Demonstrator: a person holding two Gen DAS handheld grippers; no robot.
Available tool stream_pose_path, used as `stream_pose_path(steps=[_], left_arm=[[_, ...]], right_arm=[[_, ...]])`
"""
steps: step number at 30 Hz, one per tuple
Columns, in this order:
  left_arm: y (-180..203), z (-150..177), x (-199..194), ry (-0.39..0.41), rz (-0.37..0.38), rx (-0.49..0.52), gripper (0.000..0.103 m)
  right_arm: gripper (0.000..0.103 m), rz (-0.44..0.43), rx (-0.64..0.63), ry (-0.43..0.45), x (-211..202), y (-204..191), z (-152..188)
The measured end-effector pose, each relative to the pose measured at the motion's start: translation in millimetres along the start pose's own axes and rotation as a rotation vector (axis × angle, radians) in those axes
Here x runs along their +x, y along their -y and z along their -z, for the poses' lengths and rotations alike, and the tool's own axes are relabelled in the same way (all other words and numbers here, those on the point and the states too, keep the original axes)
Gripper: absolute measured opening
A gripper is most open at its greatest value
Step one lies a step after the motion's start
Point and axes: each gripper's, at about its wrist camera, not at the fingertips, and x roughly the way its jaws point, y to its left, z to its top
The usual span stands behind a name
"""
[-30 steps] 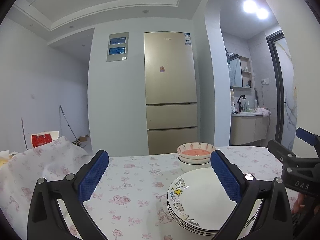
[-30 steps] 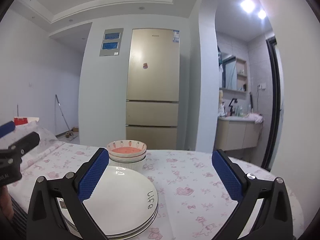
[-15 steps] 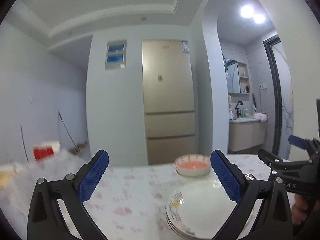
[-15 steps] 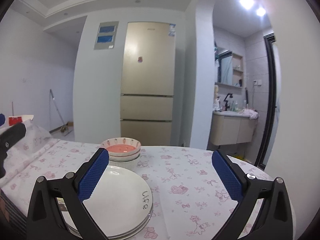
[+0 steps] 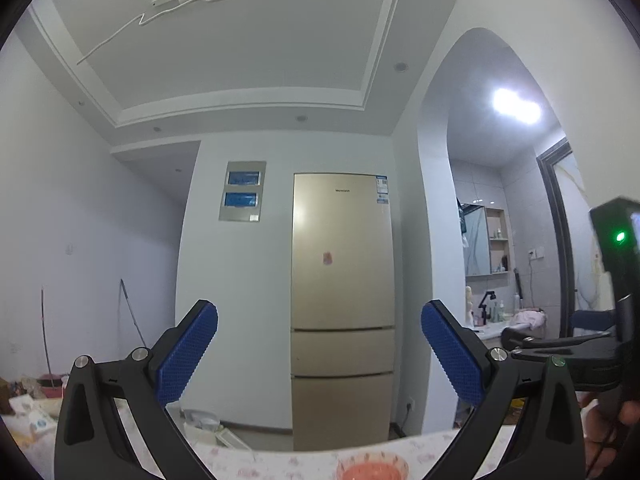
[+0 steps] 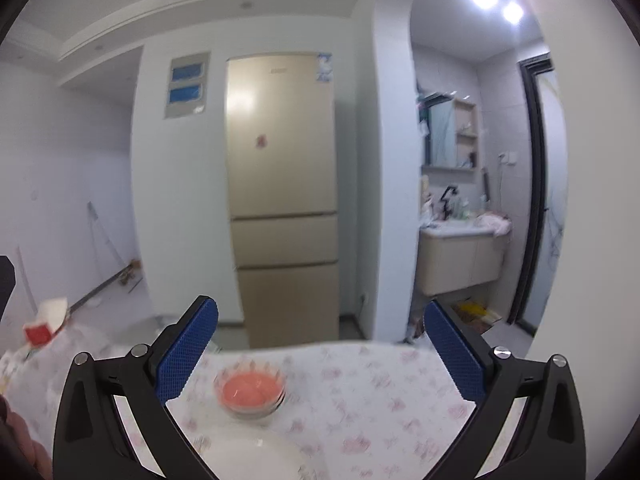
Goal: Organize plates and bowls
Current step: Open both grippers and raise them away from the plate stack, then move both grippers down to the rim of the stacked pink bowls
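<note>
Both the left gripper (image 5: 319, 354) and the right gripper (image 6: 321, 354) are seen with blue pads spread wide and nothing held between them. The stacked bowls (image 6: 251, 392), pink inside, are located on the floral-clothed counter (image 6: 372, 392) beyond the plates (image 6: 256, 458), whose white rim is cut by the lower edge of the right wrist view. A gold refrigerator (image 5: 342, 300) is recorded against the far wall.
</note>
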Motion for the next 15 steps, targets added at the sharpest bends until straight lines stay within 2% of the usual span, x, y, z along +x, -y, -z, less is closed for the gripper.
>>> stream_pose_path(steps=[3,6,8,10,12,13,15], left_arm=[[-1.0,-9.2,27.7,0.011,-0.009,-0.022,0.103],[-10.1,-13.5,55.3,-0.019,0.013,-0.076,0.103],[-15.4,-9.2,73.2,-0.043,-0.007,-0.054,0.103],[-28.5,11.2,89.1,-0.076,-0.049,-0.057,0.103],[-48.4,42.1,109.4,-0.157,-0.062,-0.118,0.103],[-55.8,55.7,116.9,-0.188,-0.067,-0.137,0.103],[-68.0,86.3,140.3,-0.251,-0.131,-0.142,0.103]], right_arm=[[0.103,-0.033,0.044,0.011,7.7,2.5,-21.4],[0.103,-0.016,0.115,0.042,19.7,3.3,-35.6],[0.103,-0.007,0.130,0.044,34.8,0.4,-38.8],[0.103,0.013,0.093,0.037,55.4,-6.7,-33.7],[0.103,0.011,0.088,0.023,74.4,-9.1,-19.0],[0.103,-0.007,0.093,0.006,86.4,-8.1,-7.4],[0.103,-0.054,0.118,-0.067,117.5,-6.9,12.8]])
